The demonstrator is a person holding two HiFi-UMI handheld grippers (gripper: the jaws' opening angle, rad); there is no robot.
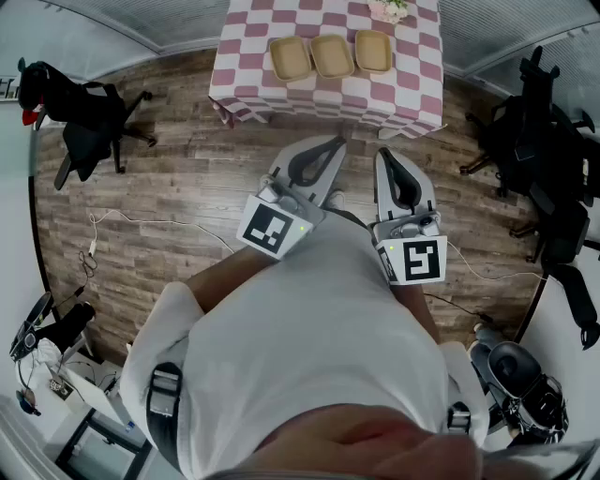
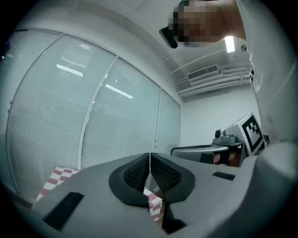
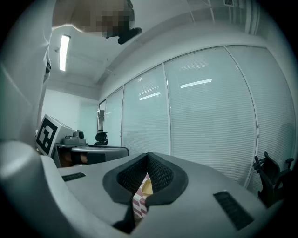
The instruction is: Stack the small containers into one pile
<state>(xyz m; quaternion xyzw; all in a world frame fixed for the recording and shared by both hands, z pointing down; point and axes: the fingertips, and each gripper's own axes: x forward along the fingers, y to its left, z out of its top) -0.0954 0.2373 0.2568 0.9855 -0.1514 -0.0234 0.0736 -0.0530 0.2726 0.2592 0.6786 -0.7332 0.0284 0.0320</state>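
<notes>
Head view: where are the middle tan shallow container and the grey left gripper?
Middle tan shallow container (image 1: pixel 332 54), head view, its inside floor.
Left gripper (image 1: pixel 336 143), head view, midway between its fingertips.

A surface draped in a pink-and-white checked cloth (image 1: pixel 309 94) stands at the far end of a brown wood-plank floor (image 1: pixel 187 187). A small bunch of pale flowers (image 1: pixel 389 9) sits at the surface's far edge. A black swivel office chair (image 1: pixel 84 122) stands on the floor to the left, and more black office chairs (image 1: pixel 539 159) crowd the right side. A thin white cable (image 1: pixel 150 222) trails across the planks. Tall frosted glass wall panels with horizontal blinds (image 2: pixel 93 116) enclose the room. Overhead are a bright ceiling strip light (image 3: pixel 64 46) and a slatted ventilation grille (image 2: pixel 202 73).
</notes>
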